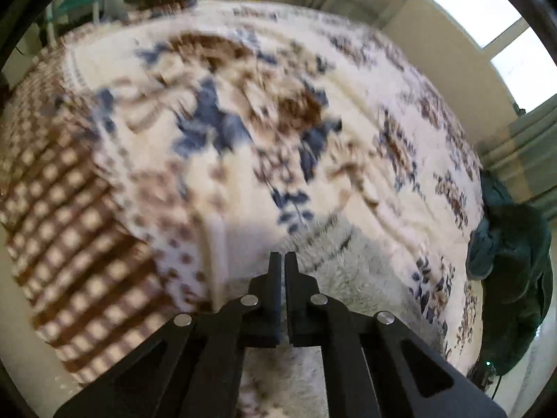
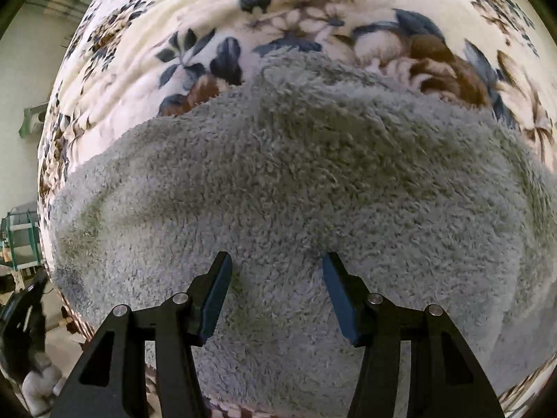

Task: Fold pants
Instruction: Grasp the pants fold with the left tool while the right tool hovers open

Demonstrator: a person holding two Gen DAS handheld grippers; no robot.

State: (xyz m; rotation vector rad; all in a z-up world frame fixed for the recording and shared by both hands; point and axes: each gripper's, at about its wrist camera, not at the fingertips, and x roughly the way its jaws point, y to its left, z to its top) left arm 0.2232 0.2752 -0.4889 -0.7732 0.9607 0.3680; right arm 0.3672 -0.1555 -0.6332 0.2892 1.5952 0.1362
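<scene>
The pants are grey fleece [image 2: 296, 181] and lie spread on a flowered cream blanket [image 2: 139, 69]. My right gripper [image 2: 276, 261] is open, its two fingers just above the fleece near its front part, holding nothing. In the left wrist view my left gripper [image 1: 282, 256] is shut, its jaws together over the near edge of the grey fleece [image 1: 348, 268]. Whether cloth is pinched between them does not show. The view is blurred by motion.
The blanket [image 1: 243, 122] covers a bed with a brown checked border [image 1: 69, 244] at the left. A dark green garment [image 1: 515, 278] hangs at the bed's right edge. A window [image 1: 487, 17] is up at the right. A metal frame [image 2: 21, 233] stands on the floor at the left.
</scene>
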